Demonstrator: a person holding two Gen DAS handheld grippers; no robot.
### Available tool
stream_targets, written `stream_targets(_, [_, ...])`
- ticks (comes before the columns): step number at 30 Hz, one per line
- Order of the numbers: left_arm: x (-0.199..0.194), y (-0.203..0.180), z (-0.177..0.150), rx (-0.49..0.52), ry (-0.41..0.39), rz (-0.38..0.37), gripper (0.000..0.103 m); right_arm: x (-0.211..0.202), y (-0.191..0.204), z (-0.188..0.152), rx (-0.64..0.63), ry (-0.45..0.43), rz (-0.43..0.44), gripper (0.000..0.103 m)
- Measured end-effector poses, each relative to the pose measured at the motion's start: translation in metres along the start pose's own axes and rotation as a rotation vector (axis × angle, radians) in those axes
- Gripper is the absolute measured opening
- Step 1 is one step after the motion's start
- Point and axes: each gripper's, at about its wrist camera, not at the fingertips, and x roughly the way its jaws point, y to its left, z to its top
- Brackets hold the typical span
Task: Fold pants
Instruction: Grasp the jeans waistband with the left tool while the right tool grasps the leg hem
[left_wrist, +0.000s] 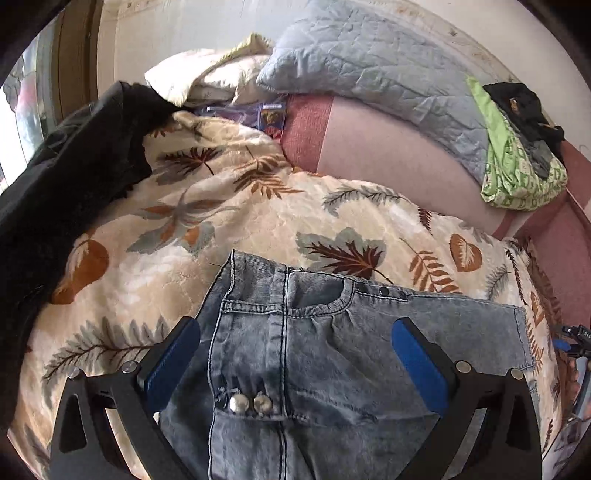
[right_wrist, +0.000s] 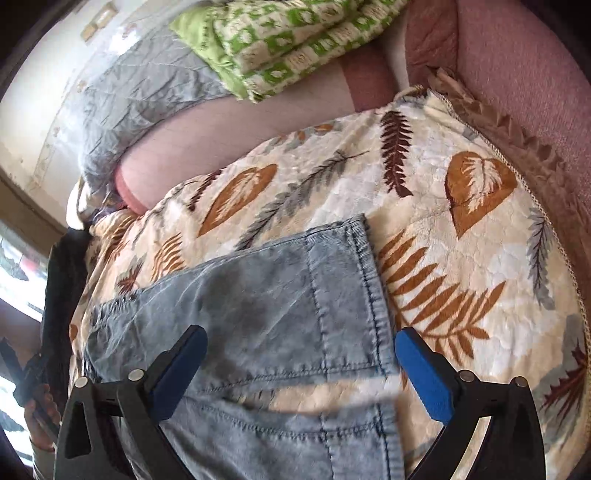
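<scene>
Lying flat on the leaf-print blanket (left_wrist: 207, 221) on the bed, the jeans (left_wrist: 332, 339) appear spread out ready for folding. Left gripper (left_wrist: 295, 354) and right gripper (right_wrist: 301, 363) hover over the denim, fingers spread, holding nothing. Waistband end points away from both cameras; long axis runs toward them.

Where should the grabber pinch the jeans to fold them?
Probably the thick waistband corner of the jeans, coming in from the blanket side. That edge is a stiff stitched band lying flat with its corner free. The right gripper is open just above the denim.
</scene>
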Motion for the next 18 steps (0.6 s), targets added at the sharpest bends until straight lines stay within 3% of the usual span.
stream_targets(2, [0.029, 0.012, 0.015, -0.053, 0.064, 0.002, 0.103, 0.018, -0.012, 0.020, 0.033, 0.021, -0.018, 0.092])
stream_targets(6, [0.073, 0.027, 0.034, -0.108, 0.130, 0.011, 0.097, 0.048, -0.022, 0.052, 0.059, 0.046, -0.010, 0.085])
stream_targets(9, [0.096, 0.031, 0.040, -0.122, 0.166, -0.001, 0.080, 0.070, -0.021, 0.069, 0.047, 0.064, -0.034, 0.078])
stream_targets(10, [0.103, 0.033, 0.041, -0.126, 0.181, -0.012, 0.069, 0.078, -0.020, 0.072, 0.039, 0.077, -0.042, 0.071])
stream_targets(11, [0.109, 0.033, 0.042, -0.130, 0.194, -0.021, 0.065, 0.085, -0.018, 0.075, 0.032, 0.088, -0.051, 0.059])
stream_targets(12, [0.115, 0.035, 0.042, -0.139, 0.205, -0.031, 0.061, 0.091, -0.017, 0.077, 0.026, 0.098, -0.056, 0.055])
stream_targets(18, [0.135, 0.044, 0.047, -0.185, 0.222, -0.061, 0.060, 0.109, -0.013, 0.077, -0.018, 0.100, -0.111, 0.050])
